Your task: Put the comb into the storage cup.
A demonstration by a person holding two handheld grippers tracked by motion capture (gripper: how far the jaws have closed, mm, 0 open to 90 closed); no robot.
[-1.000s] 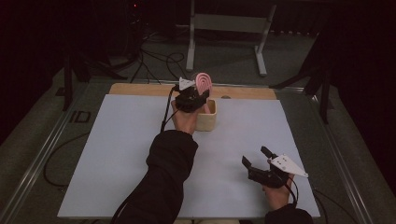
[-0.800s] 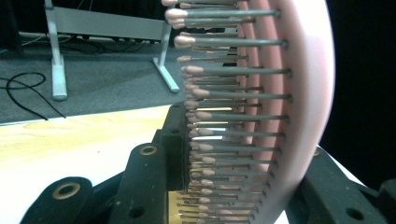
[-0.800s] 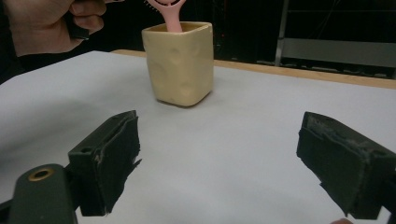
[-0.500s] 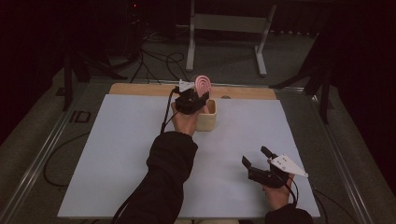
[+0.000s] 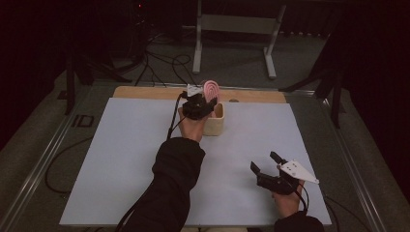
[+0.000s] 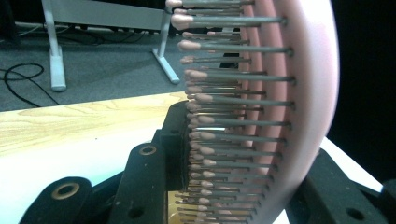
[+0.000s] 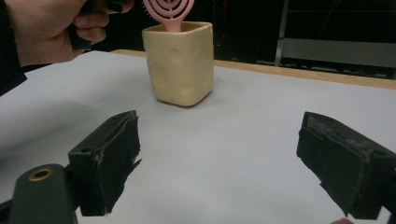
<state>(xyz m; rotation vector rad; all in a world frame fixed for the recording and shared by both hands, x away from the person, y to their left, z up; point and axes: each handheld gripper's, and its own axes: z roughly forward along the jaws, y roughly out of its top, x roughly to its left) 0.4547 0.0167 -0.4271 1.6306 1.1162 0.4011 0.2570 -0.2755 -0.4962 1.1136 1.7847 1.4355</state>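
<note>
A pink hairbrush (image 5: 211, 90) stands upright with its lower end inside a cream square cup (image 5: 215, 121) at the table's far middle. My left gripper (image 5: 205, 100) is shut on the brush head; in the left gripper view the bristles and pink back of the brush (image 6: 280, 116) sit pressed between the two black jaws of that gripper (image 6: 243, 158). My right gripper (image 5: 263, 162) rests low at the front right, open and empty. In the right gripper view its jaws (image 7: 217, 154) stand wide apart, facing the cup (image 7: 180, 63) and the brush (image 7: 166, 11).
A white sheet (image 5: 121, 159) covers the table, with a wooden strip (image 5: 145, 92) along its far edge. Behind the table are a metal stand (image 5: 232, 29) and floor cables (image 5: 159, 63). The left forearm's dark sleeve (image 5: 169, 188) crosses the table's middle.
</note>
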